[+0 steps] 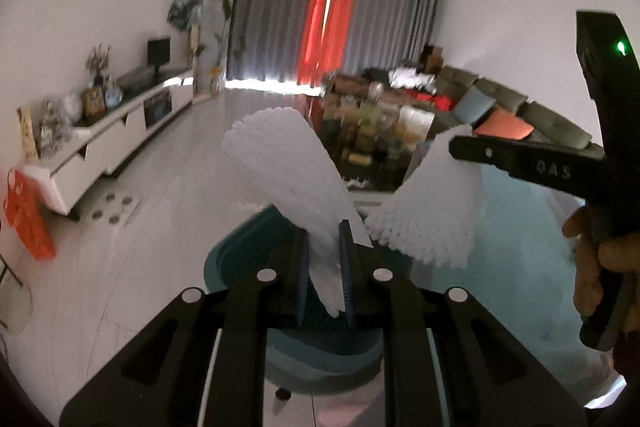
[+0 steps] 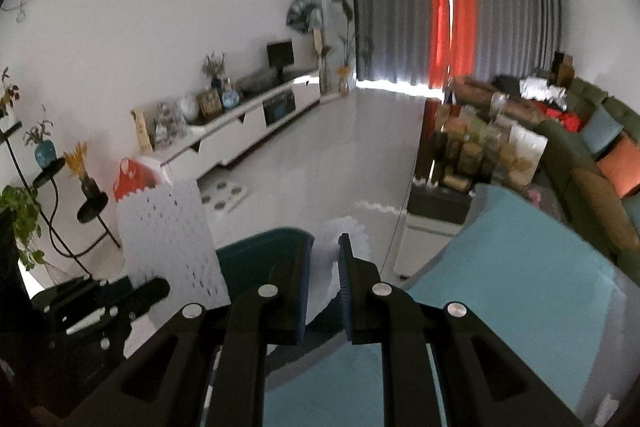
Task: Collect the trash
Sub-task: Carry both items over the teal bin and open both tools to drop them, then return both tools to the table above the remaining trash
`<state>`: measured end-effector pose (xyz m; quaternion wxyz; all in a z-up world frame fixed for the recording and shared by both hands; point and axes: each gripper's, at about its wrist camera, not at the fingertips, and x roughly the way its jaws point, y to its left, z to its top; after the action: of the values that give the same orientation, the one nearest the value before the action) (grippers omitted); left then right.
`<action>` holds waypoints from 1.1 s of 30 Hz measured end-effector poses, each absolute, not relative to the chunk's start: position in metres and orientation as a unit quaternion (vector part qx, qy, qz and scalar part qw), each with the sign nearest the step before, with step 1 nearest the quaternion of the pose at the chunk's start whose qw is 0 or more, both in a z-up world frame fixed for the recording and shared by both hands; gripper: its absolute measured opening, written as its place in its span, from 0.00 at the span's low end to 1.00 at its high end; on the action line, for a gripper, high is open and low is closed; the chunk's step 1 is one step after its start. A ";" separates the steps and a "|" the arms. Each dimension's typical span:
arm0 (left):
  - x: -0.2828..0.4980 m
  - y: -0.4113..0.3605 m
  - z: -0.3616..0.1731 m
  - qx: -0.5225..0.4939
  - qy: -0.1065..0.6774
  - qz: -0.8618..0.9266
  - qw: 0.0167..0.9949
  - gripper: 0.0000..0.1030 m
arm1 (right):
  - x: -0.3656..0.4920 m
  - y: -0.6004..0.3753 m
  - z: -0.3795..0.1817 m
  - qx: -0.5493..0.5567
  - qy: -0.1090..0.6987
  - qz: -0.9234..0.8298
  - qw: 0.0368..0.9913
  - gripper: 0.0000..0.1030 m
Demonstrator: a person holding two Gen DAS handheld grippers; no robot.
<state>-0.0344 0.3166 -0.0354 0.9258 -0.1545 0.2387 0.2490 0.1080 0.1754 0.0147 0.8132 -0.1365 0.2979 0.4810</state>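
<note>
Between the blue-padded fingers of the left gripper (image 1: 325, 269) sits a white foam net sleeve (image 1: 296, 179), clamped near its lower end and fanning upward and away from the jaws. Just below and beyond those fingers lies the dark teal trash bin (image 1: 244, 247), its rim curving under the sleeve. To the right of the left gripper, the right gripper (image 2: 325, 283) reaches in from the side, held by a bare hand (image 1: 600, 267), and it pinches a second white foam net piece (image 1: 424, 223) whose scalloped edge hangs close beside the first sleeve without clearly touching it. From the right wrist view that second piece is squeezed between the closed fingers, directly over the bin's rim, with the first sleeve standing upright to the left above the other tool. To the right of both grippers spreads a light blue tabletop (image 2: 520, 267). Farther out, a white TV console (image 2: 248, 123) lines the left wall, and grey and orange curtains (image 2: 448, 23) hang ahead.
</note>
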 end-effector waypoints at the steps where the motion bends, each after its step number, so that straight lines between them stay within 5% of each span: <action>1: -0.029 0.320 -0.043 -0.157 0.246 0.251 0.923 0.14 | 0.110 0.183 0.010 -0.138 0.307 0.482 0.809 0.12; 17: 0.046 0.344 -0.149 -0.170 0.364 0.246 0.882 0.16 | 0.121 0.268 -0.055 -0.239 0.398 0.469 0.751 0.18; 24: 0.055 0.351 -0.153 -0.160 0.372 0.252 0.879 0.36 | 0.126 0.269 -0.052 -0.236 0.396 0.465 0.756 0.23; 26: 0.055 0.347 -0.150 -0.157 0.370 0.253 0.880 0.48 | 0.127 0.269 -0.052 -0.235 0.395 0.466 0.756 0.33; 33: 0.042 0.339 -0.124 -0.156 0.349 0.266 0.885 0.61 | 0.132 0.262 -0.042 -0.214 0.385 0.470 0.765 0.46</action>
<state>0.0421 0.3394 -0.1236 0.8847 -0.1558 0.3494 0.2663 0.1320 0.2618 -0.0422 0.7645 -0.2138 0.3855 0.4703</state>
